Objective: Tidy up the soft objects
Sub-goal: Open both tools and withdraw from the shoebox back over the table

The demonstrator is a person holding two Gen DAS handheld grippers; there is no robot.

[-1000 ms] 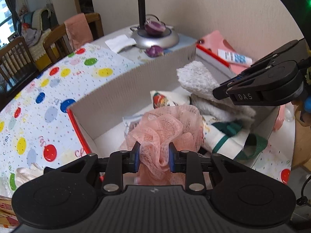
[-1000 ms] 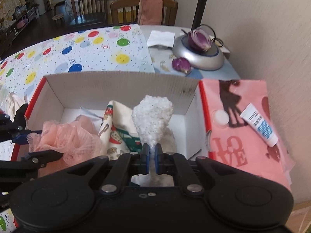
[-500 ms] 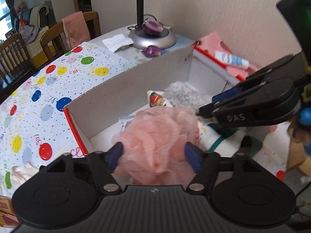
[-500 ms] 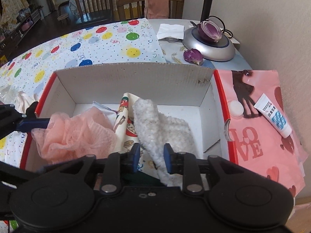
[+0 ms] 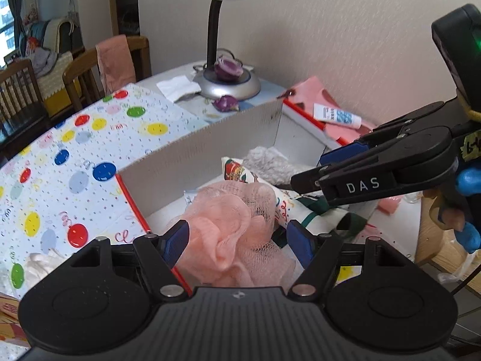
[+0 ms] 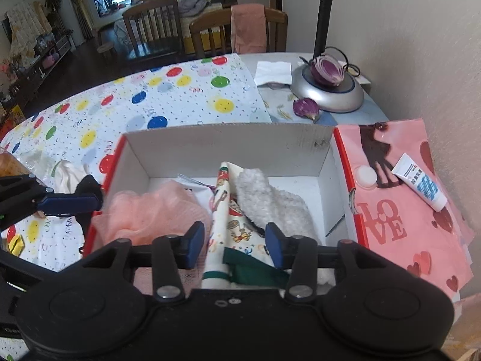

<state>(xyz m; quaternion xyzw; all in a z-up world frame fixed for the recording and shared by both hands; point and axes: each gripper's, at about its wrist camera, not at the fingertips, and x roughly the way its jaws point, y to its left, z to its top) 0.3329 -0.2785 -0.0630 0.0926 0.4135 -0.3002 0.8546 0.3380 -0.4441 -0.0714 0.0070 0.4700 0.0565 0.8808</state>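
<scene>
A white cardboard box point(image 6: 225, 141) with red edges holds a pink mesh bath puff point(image 6: 150, 210), a printed cloth with green trim point(image 6: 237, 231) and a fluffy white cloth point(image 6: 270, 204). My left gripper point(image 5: 237, 242) hangs open above the bath puff point(image 5: 231, 219), and its pads do not press the puff. My right gripper point(image 6: 235, 243) hovers over the printed cloth beside the fluffy cloth. Its jaws are opening and grip nothing. In the left wrist view the right gripper point(image 5: 312, 170) reaches in from the right over the box point(image 5: 195, 153).
The box stands on a polka-dot tablecloth point(image 6: 150, 96). To its right, a pink LOVE bag point(image 6: 390, 210) carries a white tube point(image 6: 419, 182). Behind it are a lamp base with a halved purple onion point(image 6: 326, 69) and a white napkin point(image 6: 272, 72). Wooden chairs point(image 6: 156, 27) stand beyond the table.
Both grippers opened and lifted back. The left let go of the pink puff and the right let go of the fluffy white cloth, which slumped down into the box.
</scene>
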